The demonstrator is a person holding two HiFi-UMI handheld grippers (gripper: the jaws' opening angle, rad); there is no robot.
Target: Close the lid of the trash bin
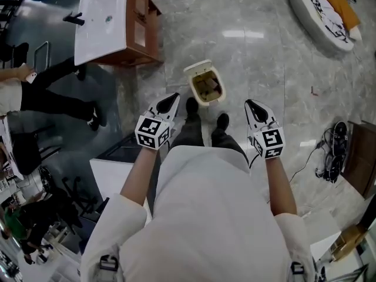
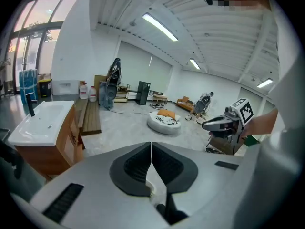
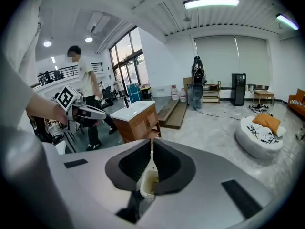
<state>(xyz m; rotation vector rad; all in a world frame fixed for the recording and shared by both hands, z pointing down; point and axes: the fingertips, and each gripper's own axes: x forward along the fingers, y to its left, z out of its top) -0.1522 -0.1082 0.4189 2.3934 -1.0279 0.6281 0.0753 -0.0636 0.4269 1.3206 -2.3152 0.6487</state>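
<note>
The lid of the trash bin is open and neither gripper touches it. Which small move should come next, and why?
Probably lower the right gripper toward the trash bin. Its lid stands open at the far rim, and this shut gripper hangs short of it, touching nothing.

White sink point(image 1: 103, 19) on a wooden cabinet point(image 1: 151, 47), round white cushion point(image 1: 317, 17) with orange pillow point(image 1: 341, 6), bystander point(image 1: 53, 96) in black trousers
</note>
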